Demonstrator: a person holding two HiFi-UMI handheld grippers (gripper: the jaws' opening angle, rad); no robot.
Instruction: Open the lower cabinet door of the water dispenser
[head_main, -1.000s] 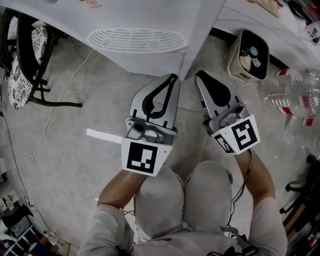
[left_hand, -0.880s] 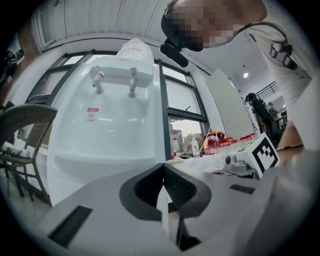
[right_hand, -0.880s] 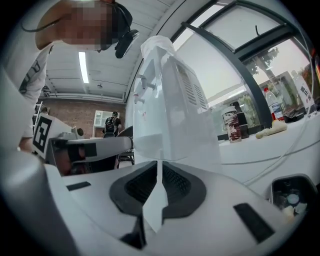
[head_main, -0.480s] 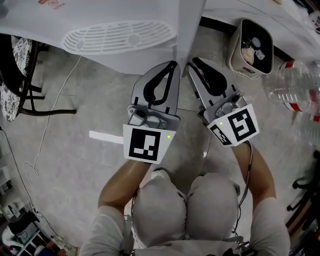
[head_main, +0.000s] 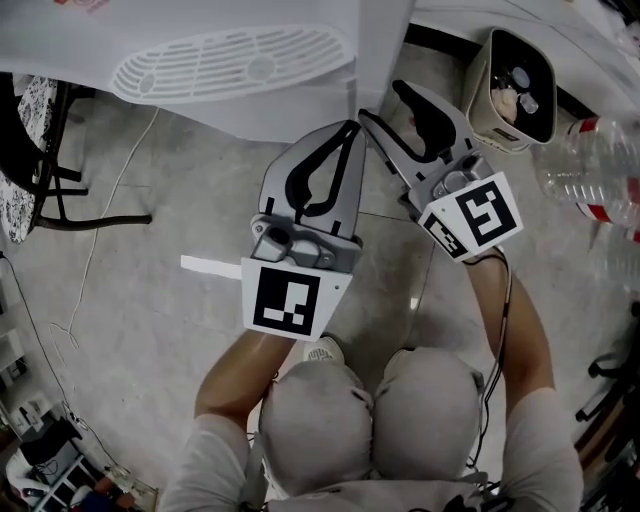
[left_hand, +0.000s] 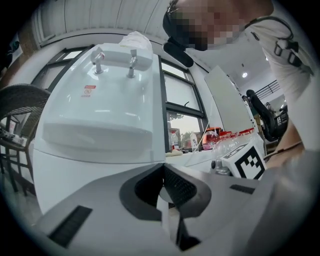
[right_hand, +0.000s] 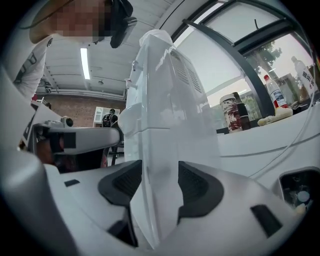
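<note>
Dispenser bodywork is filling the top of the head view: a white plastic water dispenser (head_main: 200, 25) with an oval slotted drip tray (head_main: 235, 62). The lower cabinet door (head_main: 250, 115) is showing as the plain white front below that tray, and in the left gripper view it is lying at lower left (left_hand: 75, 172); whether it is ajar I cannot tell.

The right hand-held gripper (head_main: 380, 100) is reaching into the upper centre of the head view. Its jaws have just been opening and are standing wide, straddling the dispenser's vertical corner edge (right_hand: 160, 125), with the dark ribbed pads (right_hand: 192, 187) clear of the plastic on both sides.

The left hand-held gripper (head_main: 350, 125) is lying just beside it. Its jaws are meeting at the tips with nothing held between them (left_hand: 163, 167), pointing at the dispenser's front near the same corner.

Each gripper is carrying a cube with a black-and-white square marker (head_main: 285, 303). A small red sticker (left_hand: 89, 90) is sitting under the two taps, too small to read.

At upper right of the head view a beige bin (head_main: 480, 90) is standing on the grey floor (head_main: 150, 320), with clear plastic bottles bearing red labels (head_main: 590, 180) near it; their print is unreadable.
</note>
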